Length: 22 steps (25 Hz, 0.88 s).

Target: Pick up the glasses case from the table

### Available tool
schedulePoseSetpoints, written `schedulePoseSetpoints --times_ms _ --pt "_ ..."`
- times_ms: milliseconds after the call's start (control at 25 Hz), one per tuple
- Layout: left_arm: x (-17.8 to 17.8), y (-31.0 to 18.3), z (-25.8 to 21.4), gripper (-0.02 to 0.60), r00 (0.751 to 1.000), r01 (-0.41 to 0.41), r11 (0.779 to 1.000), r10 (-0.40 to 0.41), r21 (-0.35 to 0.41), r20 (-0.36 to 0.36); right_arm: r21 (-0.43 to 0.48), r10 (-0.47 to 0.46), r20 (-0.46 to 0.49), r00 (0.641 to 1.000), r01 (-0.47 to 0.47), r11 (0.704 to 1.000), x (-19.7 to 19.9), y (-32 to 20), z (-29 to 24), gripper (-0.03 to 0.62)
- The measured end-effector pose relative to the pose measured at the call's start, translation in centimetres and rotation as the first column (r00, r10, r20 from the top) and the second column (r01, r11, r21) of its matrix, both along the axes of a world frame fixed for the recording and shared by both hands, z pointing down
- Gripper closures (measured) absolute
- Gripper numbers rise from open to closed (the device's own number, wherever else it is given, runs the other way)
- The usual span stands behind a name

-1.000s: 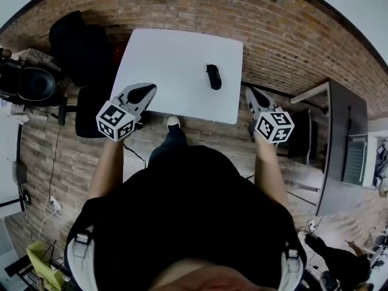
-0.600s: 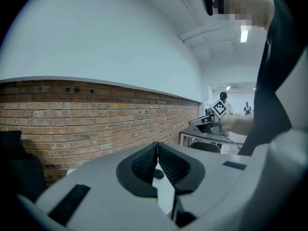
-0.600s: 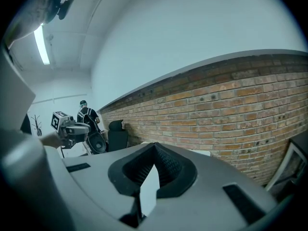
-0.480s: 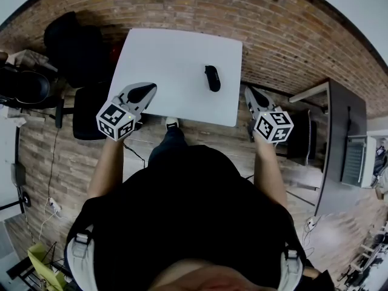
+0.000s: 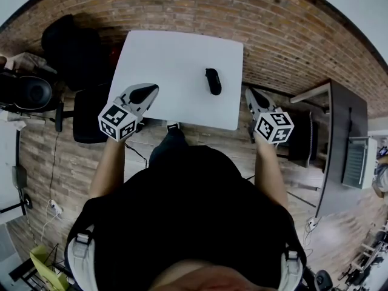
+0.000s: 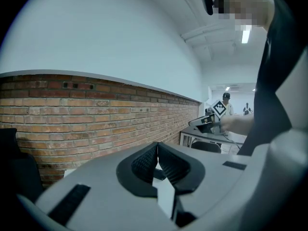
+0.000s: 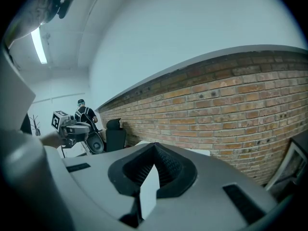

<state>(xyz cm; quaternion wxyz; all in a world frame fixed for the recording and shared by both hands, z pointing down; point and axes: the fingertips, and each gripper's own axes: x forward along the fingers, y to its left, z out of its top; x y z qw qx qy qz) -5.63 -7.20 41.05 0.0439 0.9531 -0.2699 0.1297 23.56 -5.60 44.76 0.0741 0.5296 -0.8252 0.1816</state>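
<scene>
A black glasses case (image 5: pixel 213 80) lies on the white table (image 5: pixel 176 59), right of its middle, toward the near edge. My left gripper (image 5: pixel 147 90) hovers over the table's near left corner, jaws closed together with nothing between them. My right gripper (image 5: pixel 250 92) hangs just off the table's right edge, a short way right of and nearer than the case, jaws also shut and empty. In the left gripper view the left gripper (image 6: pixel 157 147) has its pads touching. The right gripper view shows the right gripper (image 7: pixel 154 148) the same way. Neither gripper view shows the case.
A brick wall (image 5: pixel 254 17) runs behind the table. A black chair (image 5: pixel 73 47) stands at the table's left, a dark desk (image 5: pixel 342 138) at the right. Another person (image 7: pixel 85 115) with grippers stands far off. Wooden floor lies under me.
Both grippers have edged slightly toward the table. The case has not moved.
</scene>
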Motion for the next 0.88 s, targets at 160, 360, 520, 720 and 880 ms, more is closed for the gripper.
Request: schedulePoseSetpoints --times_ms 160,360,520,720,880 --pt "-0.1 -1.2 -0.1 0.572 1.000 -0.005 1.000 0.005 -0.008 0.004 -0.007 0.006 0.002 1.000 -0.006 1.000 0.0 -1.0 0.1 0.579" --pt "0.0 -3.2 -0.4 0.572 1.000 -0.018 1.000 0.018 -0.013 0.013 -0.014 0.020 0.010 1.000 -0.019 1.000 0.0 -2.7 0.0 0.579" --pt "0.1 -4.9 -0.9 0.572 0.999 -0.035 0.999 0.035 -0.014 0.017 -0.014 0.028 0.011 1.000 -0.028 0.999 -0.3 -4.2 -0.4 0.579" --pt "0.2 -7.0 -1.3 0.572 0.998 -0.059 0.998 0.060 -0.009 0.023 -0.010 0.042 0.008 0.999 -0.042 0.999 -0.6 -6.0 -0.9 0.579" --pt "0.2 -8.6 -1.6 0.572 0.997 -0.070 0.998 0.070 -0.005 0.024 -0.009 0.052 0.008 0.999 -0.052 0.999 -0.5 -7.5 -1.1 0.579"
